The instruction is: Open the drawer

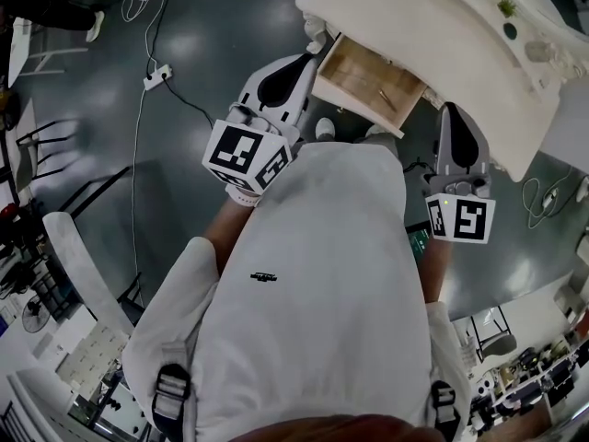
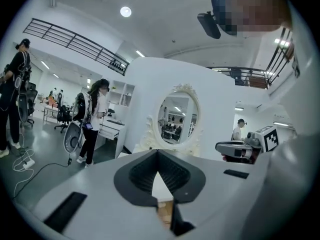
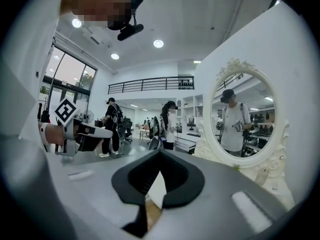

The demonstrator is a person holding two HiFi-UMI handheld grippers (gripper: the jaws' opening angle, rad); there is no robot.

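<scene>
The drawer [image 1: 366,79] is pulled out of the white table [image 1: 433,35] and lies open. Its inside is pale wood, flat, with square corners. A thin little stick-like thing [image 1: 385,99] lies in it; I cannot tell what it is.

My left tongs [image 2: 158,155] hang just beside the drawer's left corner and do not touch it. Their two jaws are pressed together with nothing in them. My right tongs [image 3: 160,154] are near the drawer's right side, by the table's edge. Their jaws are together too and hold nothing. Both tongs are smooth and white with black ribbed pads. Each carries a cube [image 1: 244,155] with black and white squares.

Behind the drawer, on top of the table, stands an oval mirror [image 2: 178,115] in a curly white frame. A small green plant [image 1: 506,7] sits up there as well. Left of the drawer the floor [image 1: 230,26] is dark and shiny, and a white power strip [image 1: 156,76] lies on it. A person [image 2: 95,119] stands far off beyond the table. My holder's white top [image 1: 313,293] fills the view below the drawer and hides the floor there.
</scene>
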